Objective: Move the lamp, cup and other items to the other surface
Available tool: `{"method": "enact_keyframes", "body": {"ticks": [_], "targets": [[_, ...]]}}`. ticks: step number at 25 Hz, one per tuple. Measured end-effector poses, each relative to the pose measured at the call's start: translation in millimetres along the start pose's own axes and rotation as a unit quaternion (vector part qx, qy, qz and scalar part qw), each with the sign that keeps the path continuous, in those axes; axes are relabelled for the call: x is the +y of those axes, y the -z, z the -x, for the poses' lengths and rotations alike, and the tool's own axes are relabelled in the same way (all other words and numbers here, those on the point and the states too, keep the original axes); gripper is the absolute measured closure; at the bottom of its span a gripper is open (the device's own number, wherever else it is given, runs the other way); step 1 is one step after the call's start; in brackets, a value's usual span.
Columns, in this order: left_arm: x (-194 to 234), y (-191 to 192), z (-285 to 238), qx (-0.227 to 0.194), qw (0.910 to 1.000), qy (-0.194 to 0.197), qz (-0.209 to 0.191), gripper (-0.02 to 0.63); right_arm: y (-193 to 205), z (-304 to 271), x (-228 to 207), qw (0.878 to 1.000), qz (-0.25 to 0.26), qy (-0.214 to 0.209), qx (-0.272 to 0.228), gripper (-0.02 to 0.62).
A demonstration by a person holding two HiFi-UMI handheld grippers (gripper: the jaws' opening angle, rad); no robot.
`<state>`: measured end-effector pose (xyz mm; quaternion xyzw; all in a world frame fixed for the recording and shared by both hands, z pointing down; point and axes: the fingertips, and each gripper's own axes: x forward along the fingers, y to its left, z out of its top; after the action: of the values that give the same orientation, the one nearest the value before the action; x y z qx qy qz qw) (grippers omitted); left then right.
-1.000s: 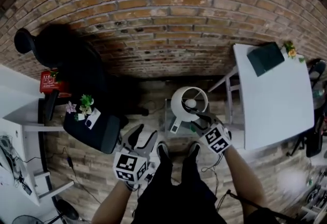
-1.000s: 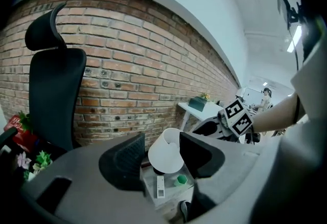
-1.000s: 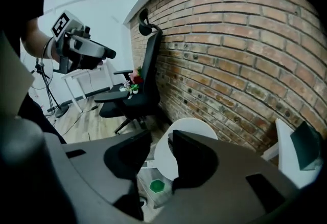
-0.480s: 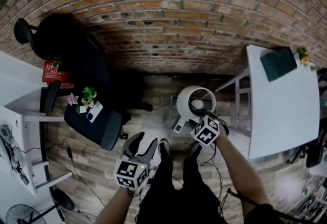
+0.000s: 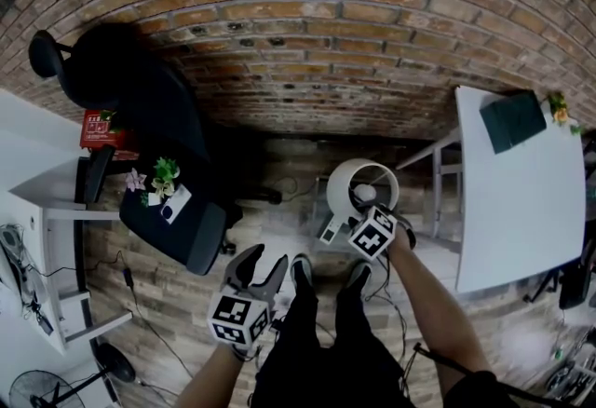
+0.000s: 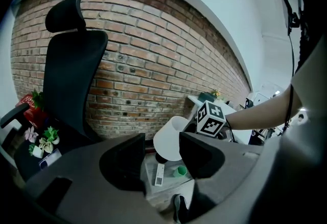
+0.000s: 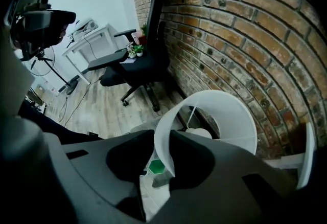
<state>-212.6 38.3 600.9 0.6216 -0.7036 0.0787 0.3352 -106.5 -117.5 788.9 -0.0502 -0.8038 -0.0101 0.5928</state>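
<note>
the lamp [image 5: 361,195] stands on a small clear table [image 6: 150,166] by the brick wall [image 5: 298,43], just past the person's shoes [image 5: 298,274]. its white shade is round and open at the top, and you can see the bulb inside. a green cup [image 7: 157,166] and a white remote [image 6: 159,174] lie on the same little table, beside the lamp's foot.

the right gripper [image 7: 162,159] points steeply down onto the shade. one jaw is inside the shade and one is outside. the thin rim runs between them. the jaws have just been closing, and both look to touch the rim, so they pinch the lamp by its shade. the marker cube sits right over the near edge of the shade in the head view.

the left gripper [image 5: 264,259] hangs lower, by the person's left leg, well apart from the lamp. its jaws are spread and nothing is between them. in its own view the lamp and the little table show far off through the gap.

to the left is a black chair [image 5: 177,220] with small flowers [image 5: 158,183] and a card on its seat. a red box [image 5: 93,131] and a white desk [image 5: 28,173] are further left. to the right is a big white table [image 5: 521,201] with a dark green book [image 5: 512,120] near its far corner.
</note>
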Motion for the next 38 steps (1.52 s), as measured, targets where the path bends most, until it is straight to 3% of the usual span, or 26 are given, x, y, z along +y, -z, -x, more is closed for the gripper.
{"method": "enact_keyframes", "body": {"ticks": [3, 7, 13, 22, 38], "targets": [[0, -1, 0, -0.002, 1.0000, 0.001, -0.002, 0.402, 2, -1, -4, 1.000, 0.010, 0.018, 0.008, 0.541], [-1, -1, 2, -0.002, 1.0000, 0.002, -0.004, 0.403, 3, 0, -8, 0.999, 0.015, 0.030, 0.008, 0.558], [2, -4, 6, -0.003, 1.0000, 0.002, -0.008, 0.411, 10, 12, -22, 0.998, -0.002, 0.066, -0.007, 0.561], [-6, -14, 1, -0.005, 0.9996, 0.021, -0.019, 0.416, 8, 45, -27, 0.995, -0.031, 0.084, -0.035, 0.563], [-32, -73, 3, -0.037, 0.9935, 0.081, -0.071, 0.419, -4, 191, -6, 0.996, -0.014, 0.074, -0.054, 0.562]]}}
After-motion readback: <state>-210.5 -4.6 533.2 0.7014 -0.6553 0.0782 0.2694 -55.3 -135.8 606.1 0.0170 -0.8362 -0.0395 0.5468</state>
